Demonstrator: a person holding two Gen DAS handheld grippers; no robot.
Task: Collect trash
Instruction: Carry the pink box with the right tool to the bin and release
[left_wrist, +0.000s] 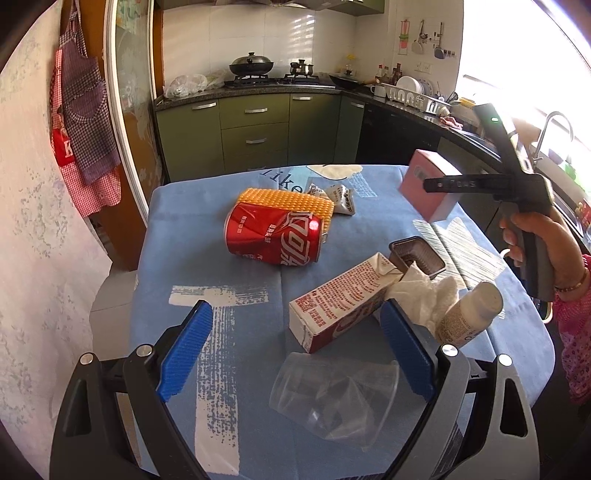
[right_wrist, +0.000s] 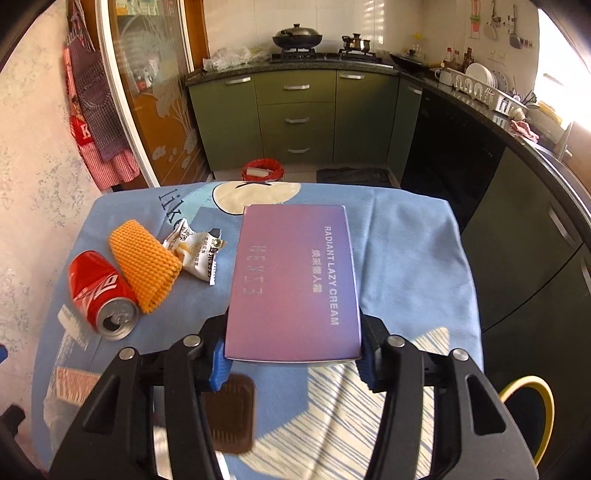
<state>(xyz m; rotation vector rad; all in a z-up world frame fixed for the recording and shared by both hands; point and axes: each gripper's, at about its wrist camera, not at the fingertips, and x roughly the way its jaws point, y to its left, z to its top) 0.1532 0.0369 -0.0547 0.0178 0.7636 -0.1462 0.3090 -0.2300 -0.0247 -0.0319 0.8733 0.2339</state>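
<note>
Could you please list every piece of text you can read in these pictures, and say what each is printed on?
"RADIANT LAZY CREAM": pink box held in the right gripper.
"like": blue tablecloth.
"K": red apron by the door.
Red can: Chinese brand script.
Carton, white bottle, wrappers: print too small to read.

Cream box: pink-purple gradient, white lettering. Can: red, white script. Sponge: orange, bumpy grid. Bench cloth: blue with white striped patches. Carton: white, red print. Tongs pads: blue, ribbed.
</note>
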